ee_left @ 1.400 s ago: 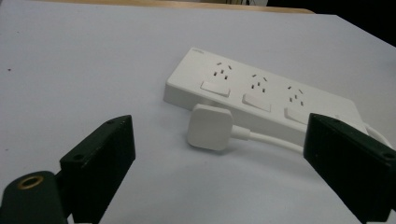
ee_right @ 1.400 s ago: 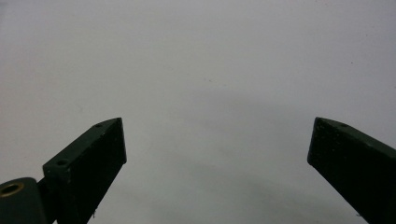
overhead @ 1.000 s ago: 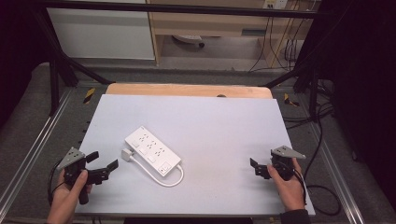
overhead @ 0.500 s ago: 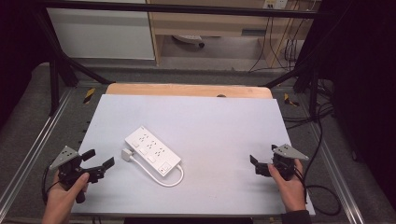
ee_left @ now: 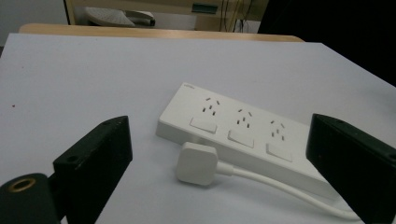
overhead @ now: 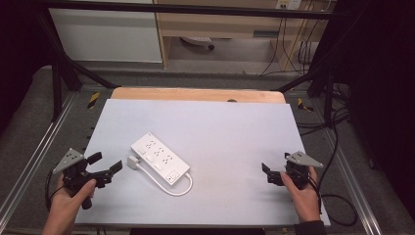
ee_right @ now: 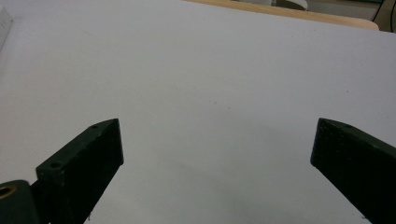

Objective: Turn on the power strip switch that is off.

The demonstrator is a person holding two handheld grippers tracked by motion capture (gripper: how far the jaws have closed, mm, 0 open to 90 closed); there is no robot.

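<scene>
Left gripper: fingers spread wide, holding nothing; held by the left hand over the desk's left edge, near the front-left corner, aimed toward the strip

Right gripper: fingers spread wide, holding nothing, bare desk between them; held by the right hand close to the right edge, near the front-right corner

Strip: white power strip, three socket groups with rocker switches; lies flat, set diagonally, left of the desk's centre and toward the front edge; near the left gripper, apart from it, well apart from the right gripper

Plug: white, lies on the desk just beside the strip's long side that faces the left edge; seen between the left fingers, beyond their tips, in the left gripper view

Cord: white, runs from the plug along the strip's front side, loops back to its end nearest the front edge

Desk: pale grey top, wooden strip along the far edge
</scene>
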